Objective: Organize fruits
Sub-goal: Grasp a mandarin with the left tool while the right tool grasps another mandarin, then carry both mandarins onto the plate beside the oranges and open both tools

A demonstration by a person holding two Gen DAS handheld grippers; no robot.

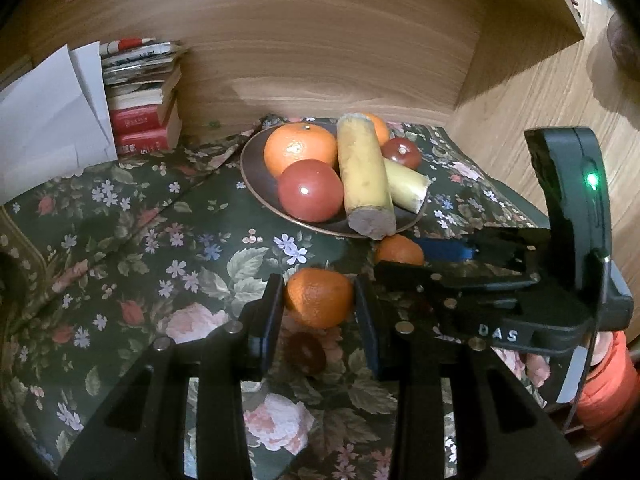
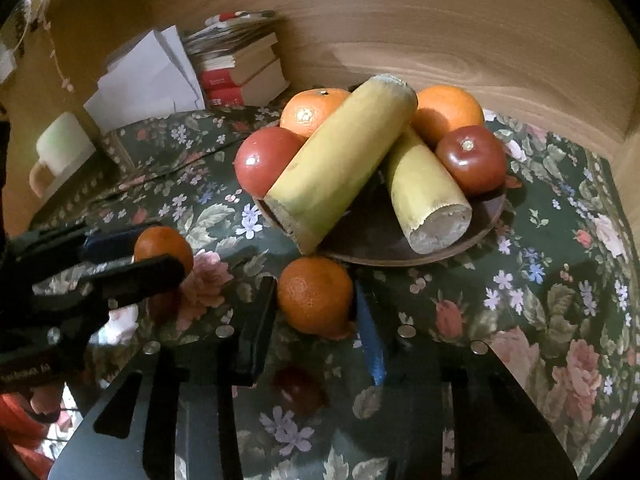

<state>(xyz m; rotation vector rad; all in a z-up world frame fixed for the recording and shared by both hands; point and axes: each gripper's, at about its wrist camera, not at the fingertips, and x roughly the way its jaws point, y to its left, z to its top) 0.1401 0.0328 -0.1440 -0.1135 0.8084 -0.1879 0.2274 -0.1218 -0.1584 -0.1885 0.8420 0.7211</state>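
A dark round plate (image 1: 256,176) (image 2: 380,240) on the flowered cloth holds two oranges, two red tomatoes and two cut banana pieces (image 1: 364,176) (image 2: 344,160). My left gripper (image 1: 318,304) is shut on a small orange (image 1: 319,297), held just above the cloth in front of the plate. My right gripper (image 2: 316,304) is shut on another small orange (image 2: 315,294), close to the plate's near rim. Each gripper with its orange shows in the other's view: the right one at the right in the left wrist view (image 1: 400,249), the left one at the left in the right wrist view (image 2: 162,246).
A stack of books (image 1: 144,96) (image 2: 240,68) and white papers (image 1: 52,116) stand at the back left against a wooden wall. A pale mug (image 2: 60,148) sits at the far left. A wooden side panel rises at the right.
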